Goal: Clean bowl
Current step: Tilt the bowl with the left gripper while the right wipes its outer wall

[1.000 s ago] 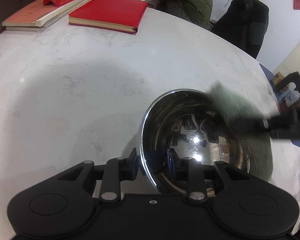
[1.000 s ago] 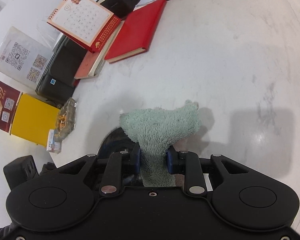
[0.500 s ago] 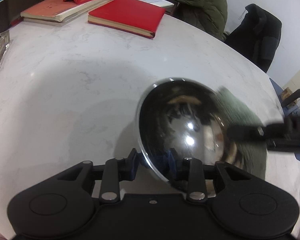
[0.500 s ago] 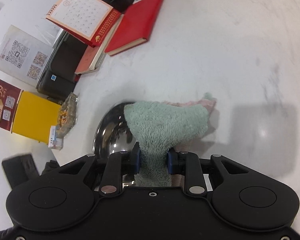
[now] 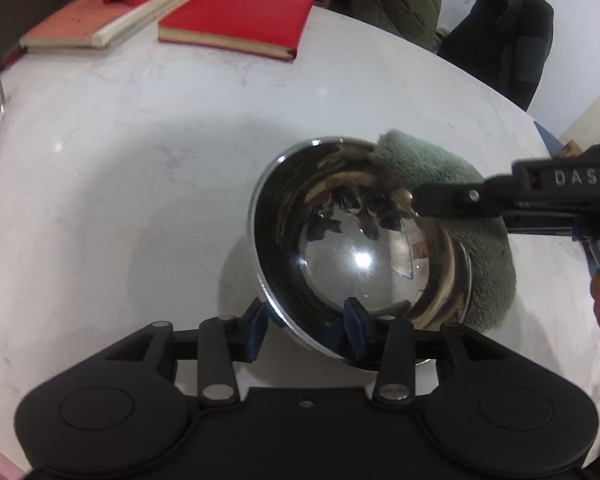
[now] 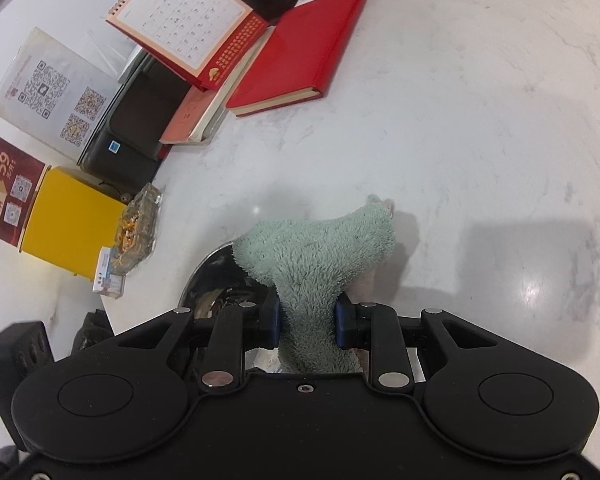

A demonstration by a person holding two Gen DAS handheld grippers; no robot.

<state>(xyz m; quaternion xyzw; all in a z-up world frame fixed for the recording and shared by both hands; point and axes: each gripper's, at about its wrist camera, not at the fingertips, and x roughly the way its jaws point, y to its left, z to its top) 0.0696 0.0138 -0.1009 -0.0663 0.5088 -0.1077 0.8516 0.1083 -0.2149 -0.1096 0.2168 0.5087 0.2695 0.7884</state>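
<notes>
A shiny steel bowl [image 5: 340, 248] is tilted up on the white marble table, its rim pinched by my left gripper [image 5: 306, 326], one finger inside and one outside. My right gripper [image 6: 306, 316] is shut on a pale green fluffy cloth [image 6: 320, 252]. In the left wrist view the cloth [image 5: 476, 240] drapes over the bowl's right rim, with the right gripper's black fingers [image 5: 452, 202] reaching in from the right. In the right wrist view only the bowl's edge [image 6: 208, 276] shows, left of the cloth.
Red notebook [image 5: 240, 20], stacked books [image 5: 100, 28] and a desk calendar [image 6: 188, 24] lie at the table's far side. A yellow box [image 6: 68, 220], snack bag [image 6: 138, 232] and black case [image 6: 140, 128] sit by the edge. Chairs with jackets [image 5: 504, 28] stand behind.
The cloth has swept around the bowl's right rim and inner wall. The left gripper has kept hold of the tilted bowl while turning slightly.
</notes>
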